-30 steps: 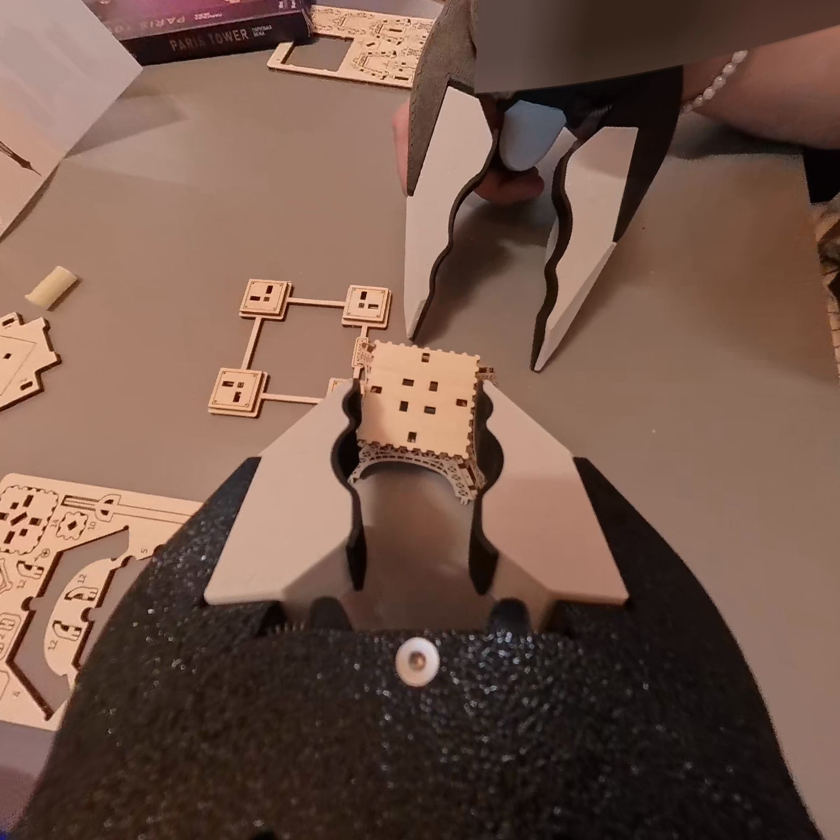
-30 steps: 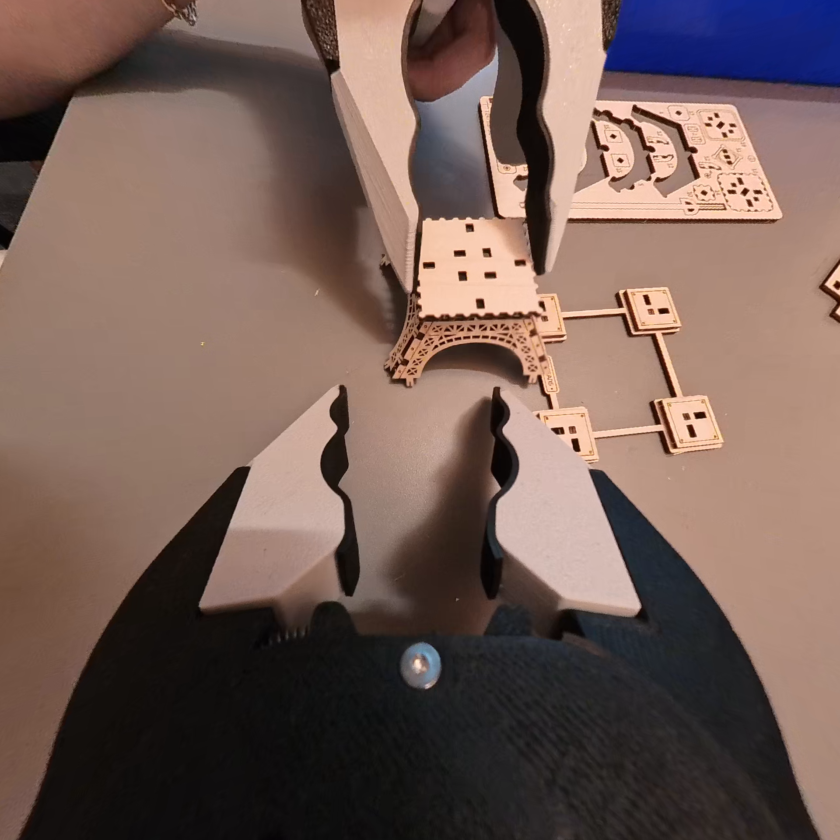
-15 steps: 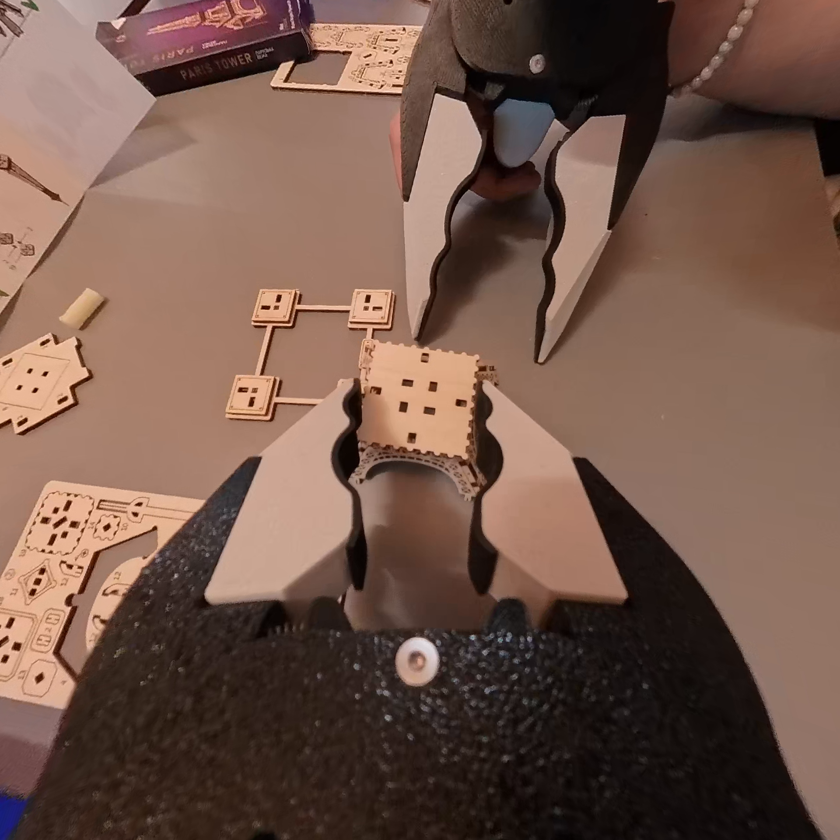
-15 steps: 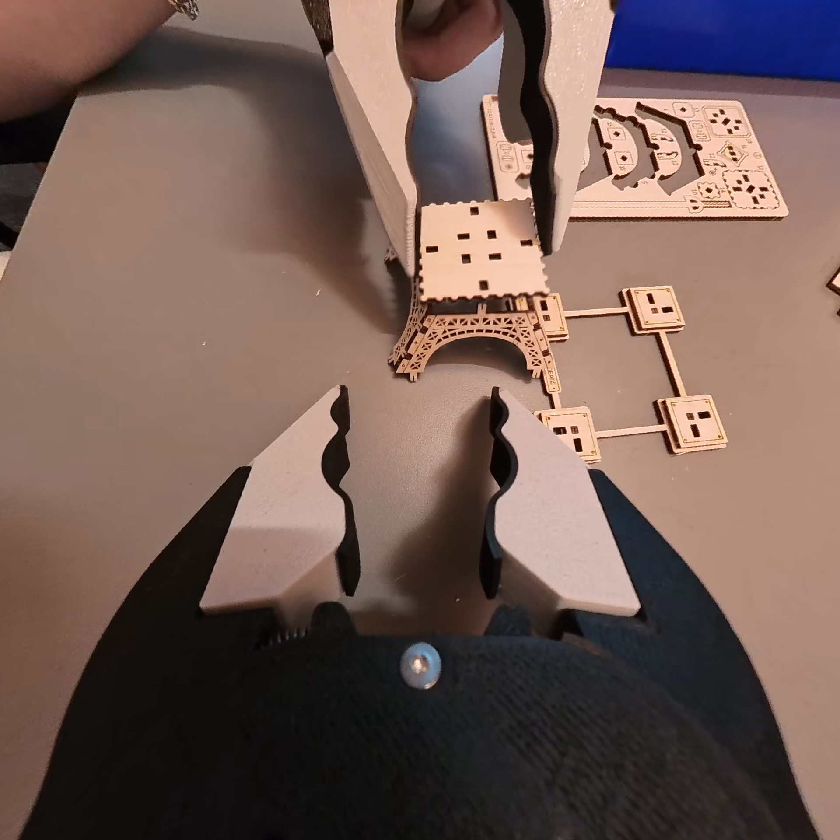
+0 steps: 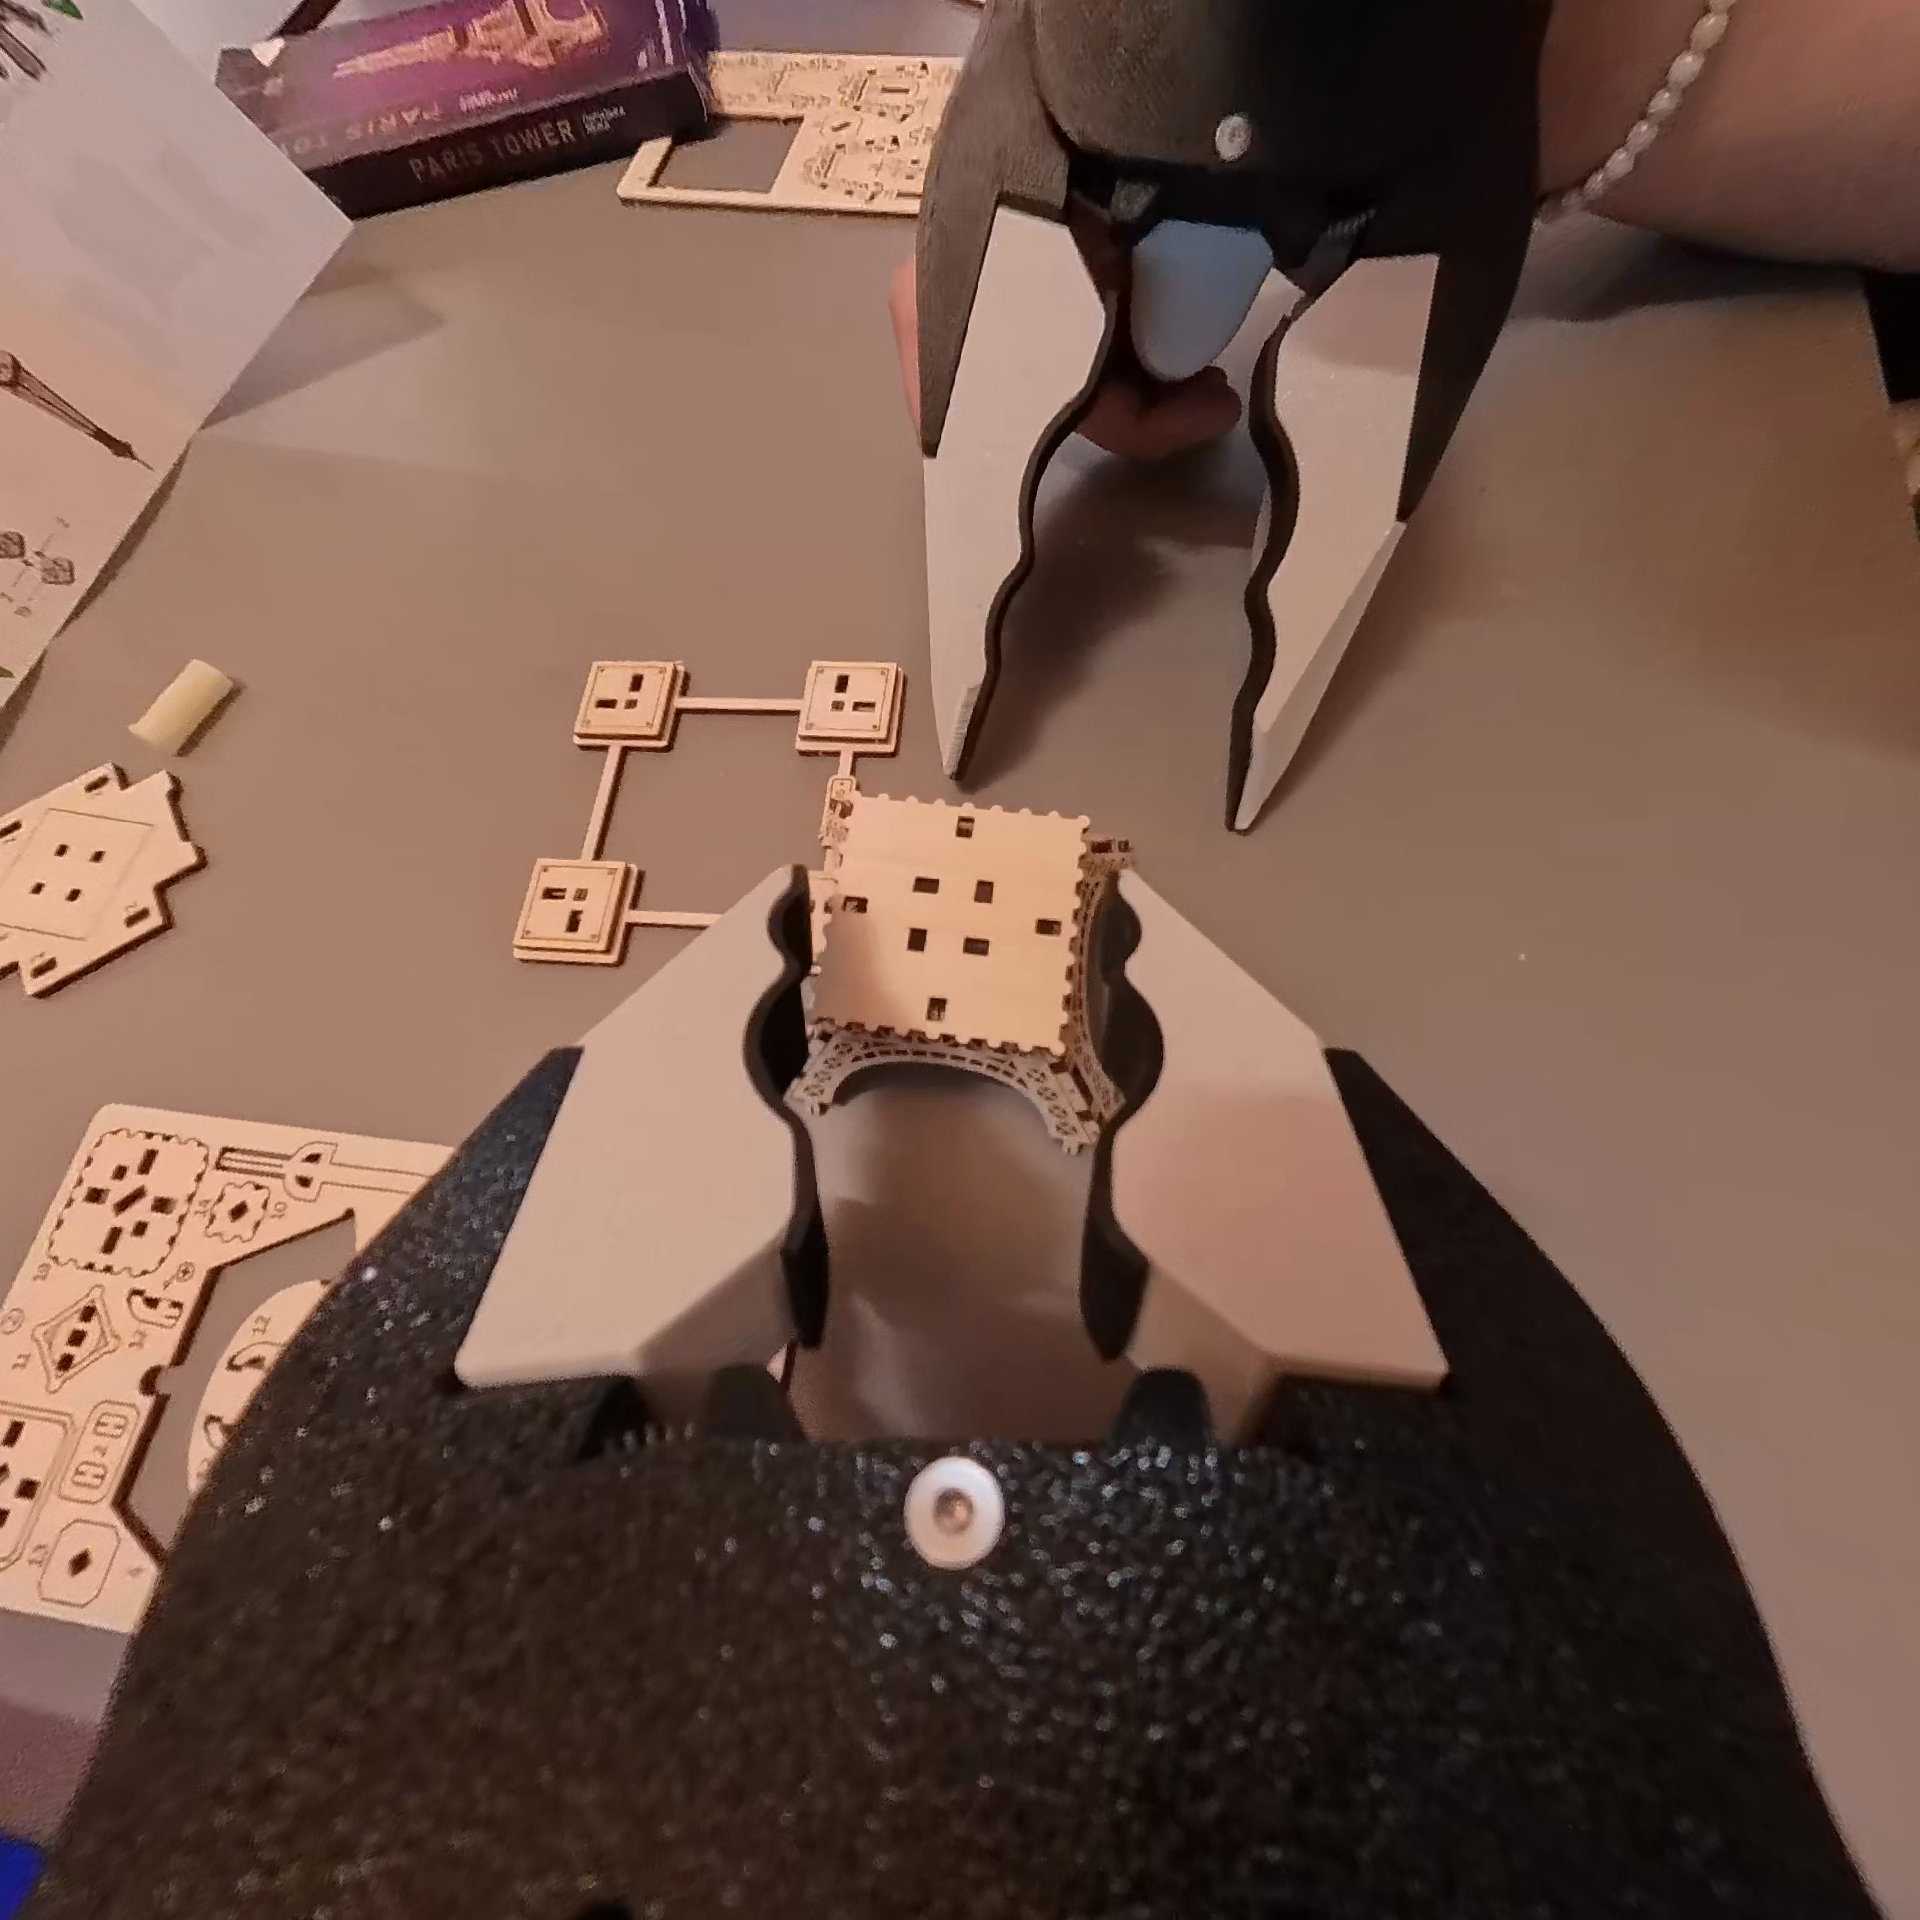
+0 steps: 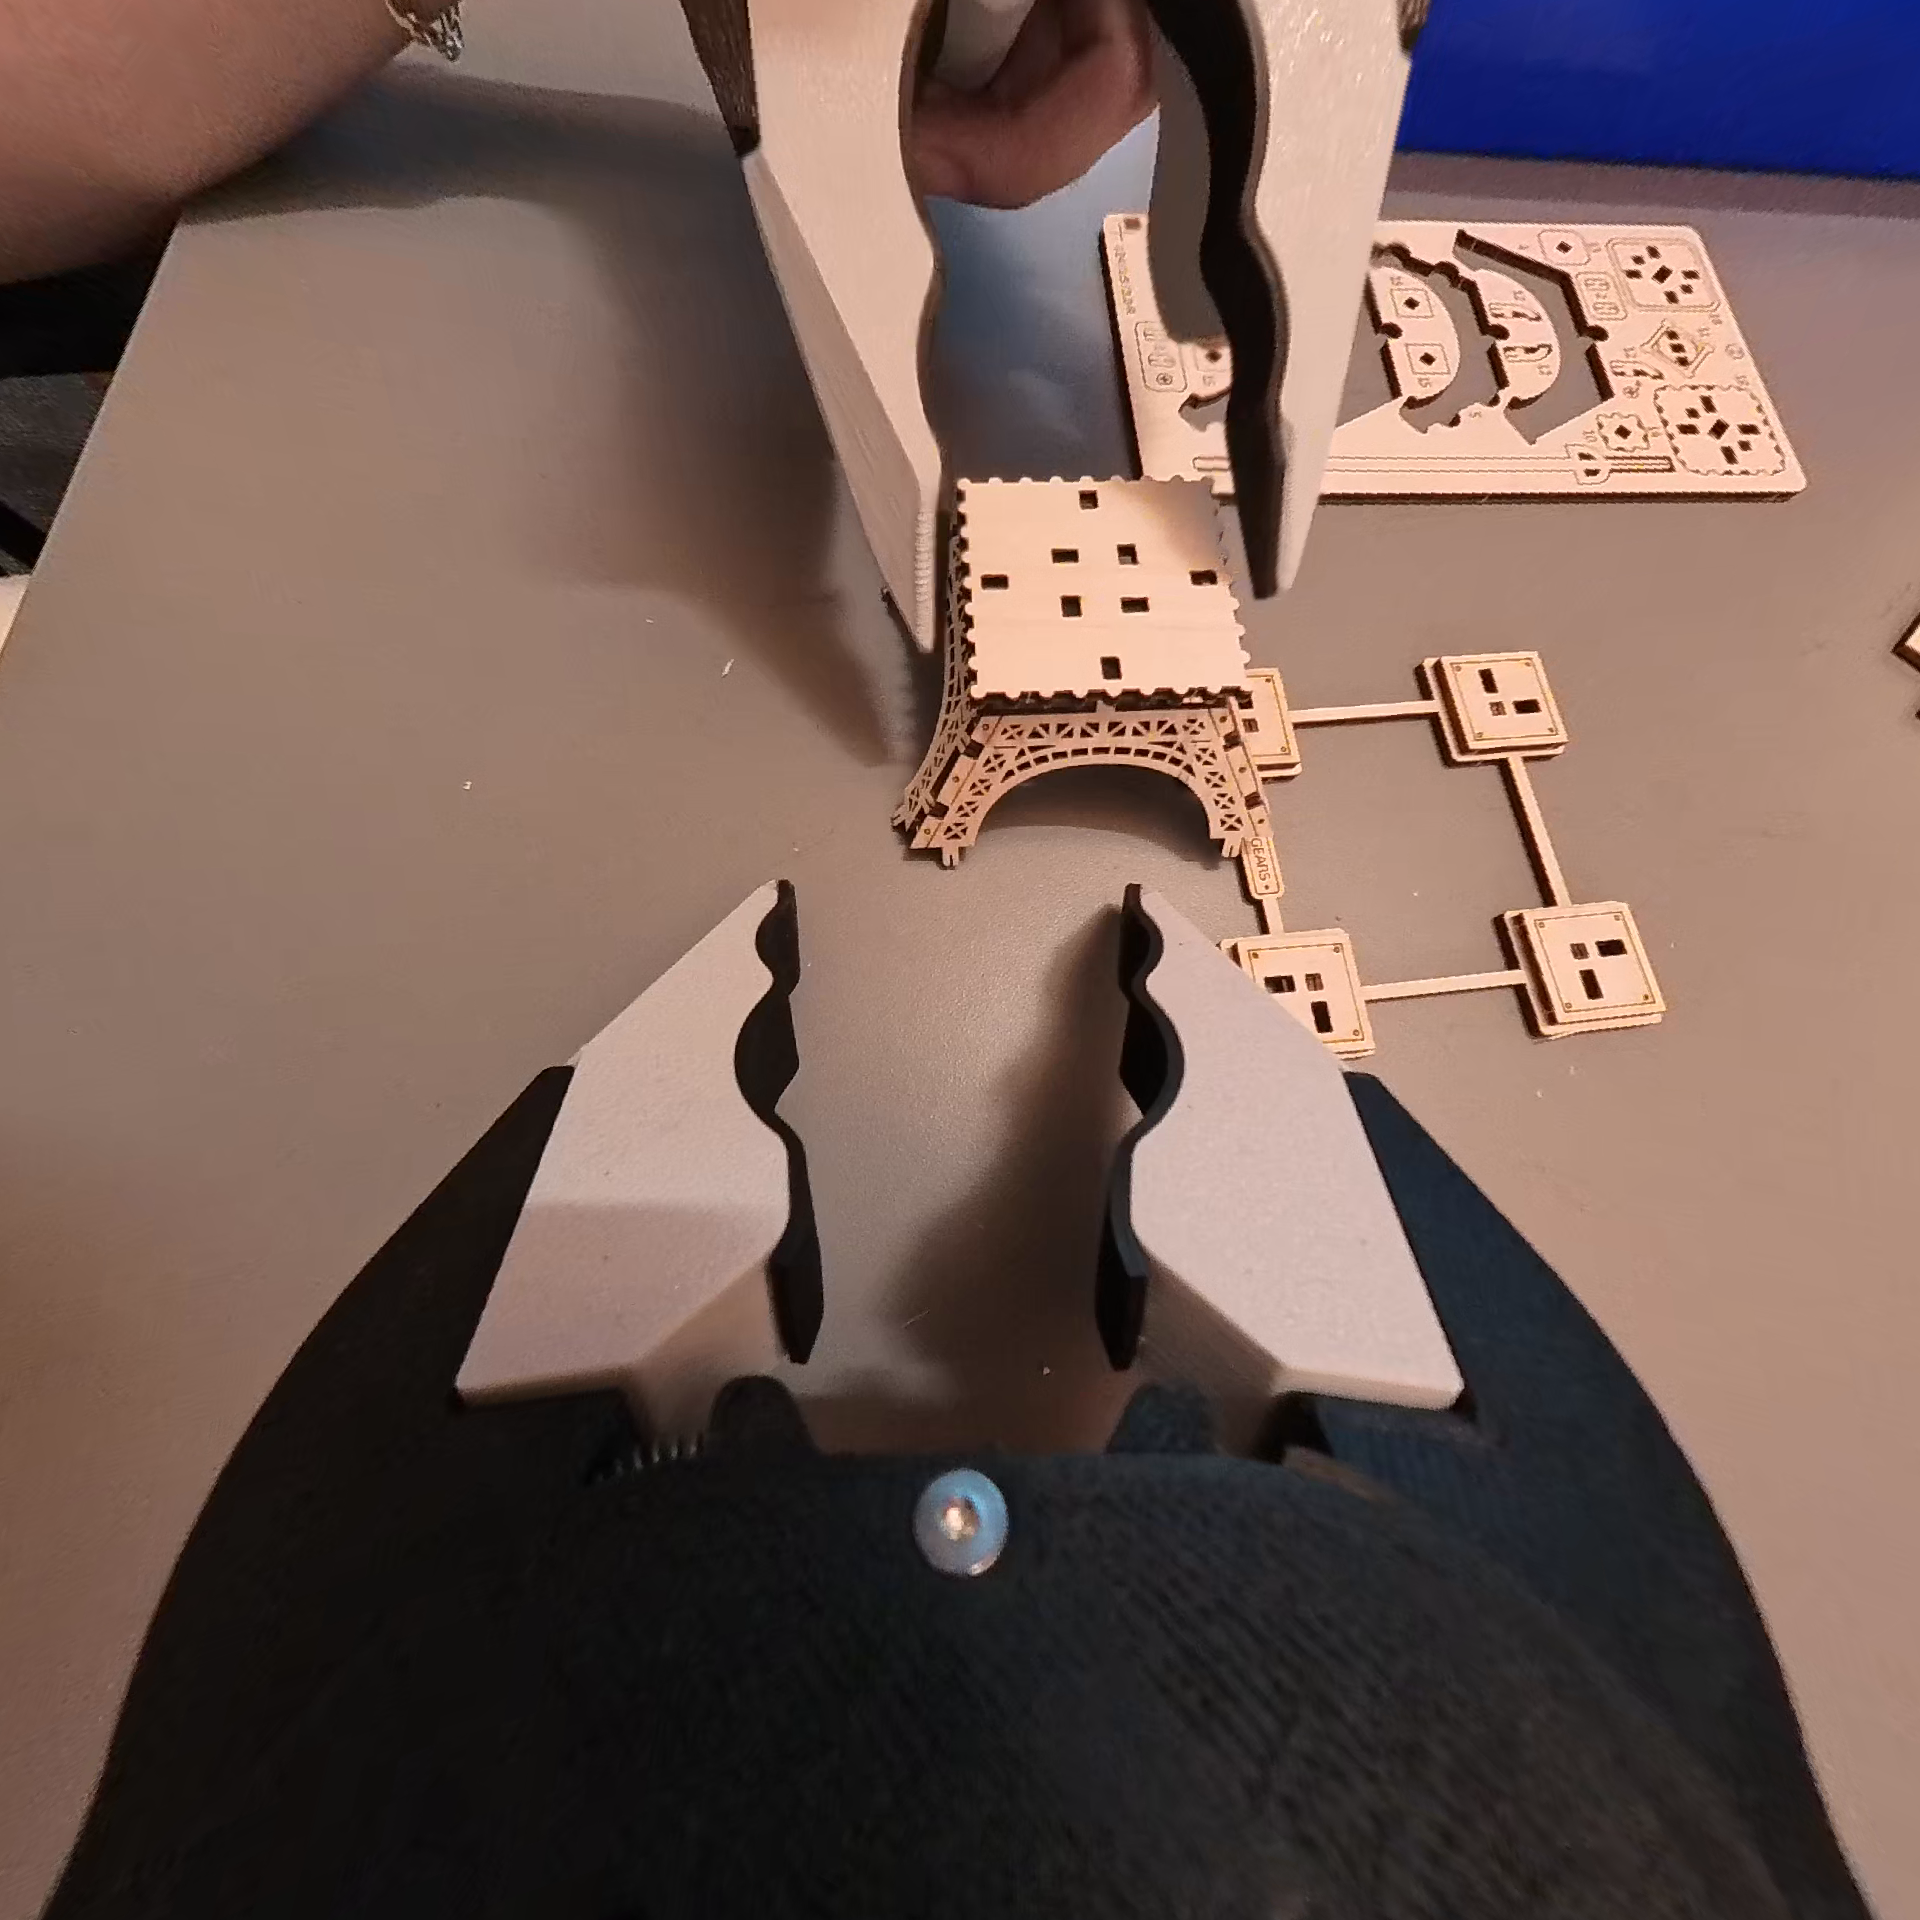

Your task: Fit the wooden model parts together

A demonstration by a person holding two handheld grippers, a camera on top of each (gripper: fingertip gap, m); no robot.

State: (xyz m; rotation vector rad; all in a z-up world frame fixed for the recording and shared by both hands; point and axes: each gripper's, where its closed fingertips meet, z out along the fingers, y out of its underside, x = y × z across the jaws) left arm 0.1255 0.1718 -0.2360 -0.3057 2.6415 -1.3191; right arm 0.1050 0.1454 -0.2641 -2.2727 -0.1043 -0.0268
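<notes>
Left gripper (image 5: 956, 935): we hold it clenched on the arched tower base (image 5: 951, 956), one finger on each flank just under the slotted top plate, so that the plate faces up and stays free for the next part.

Arched tower base: it sits between our left fingertips with its lattice legs pointing down at the grey table (image 5: 1558, 1039); in the right wrist view (image 6: 1091, 675) the legs look on or just above the surface, and we cannot tell which.

Why this grip: we judge that squeezing the sides keeps the glued-up arches square while the legs are lined up with something below.

Square foot frame (image 5: 717, 810): four slotted pads joined by thin bars lie flat, just left of and beyond our left fingers; one pad is tucked under the base's near leg, which suggests the base is meant to plug into these pads.

Right gripper (image 6: 956, 914): released and holding nothing, it hangs just short of the base and faces it, placed, we judge, to steady or press as needed.

Next move: we would need to shift the base over the frame until the leg tabs meet the pad slots.

Farther out: a punched part sheet (image 5: 125, 1351) lies left of our left gripper's body, a loose slotted piece (image 5: 73, 883) beyond it, a small pale stub (image 5: 182, 704) farther still.

Far edge: a dark box (image 5: 468, 114) and another sheet (image 5: 800, 135) wait out of the way.
</notes>
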